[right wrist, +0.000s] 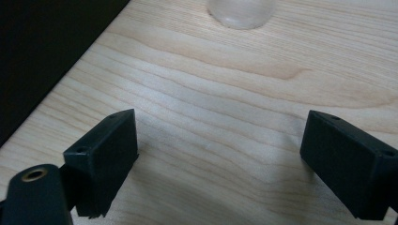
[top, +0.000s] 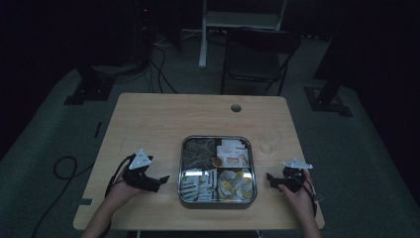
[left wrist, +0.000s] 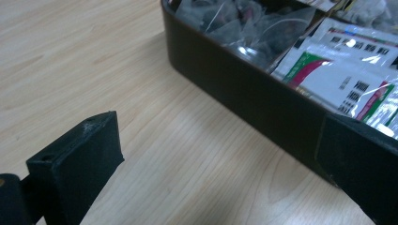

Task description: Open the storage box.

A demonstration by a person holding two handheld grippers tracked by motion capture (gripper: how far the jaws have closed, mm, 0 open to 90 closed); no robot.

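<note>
A square metal tray (top: 181,168) lies at the middle of the wooden table, split into compartments. They hold dark tea bags (top: 198,151), white and red packets (top: 232,151), printed sachets (top: 197,184) and round gold-wrapped pieces (top: 236,184). My left gripper (top: 161,182) rests on the table just left of the tray, open and empty. In the left gripper view my left gripper (left wrist: 220,159) faces the tray wall (left wrist: 244,89), with tea bags (left wrist: 244,23) and sachets (left wrist: 347,70) behind it. My right gripper (top: 271,180), just right of the tray, is open over bare wood (right wrist: 225,150).
A small clear glass (top: 267,147) (right wrist: 241,10) stands on the table right of the tray, ahead of the right gripper. A cable hole (top: 236,107) sits near the far edge. A dark chair (top: 257,59) stands beyond the table. Cables lie on the floor at left.
</note>
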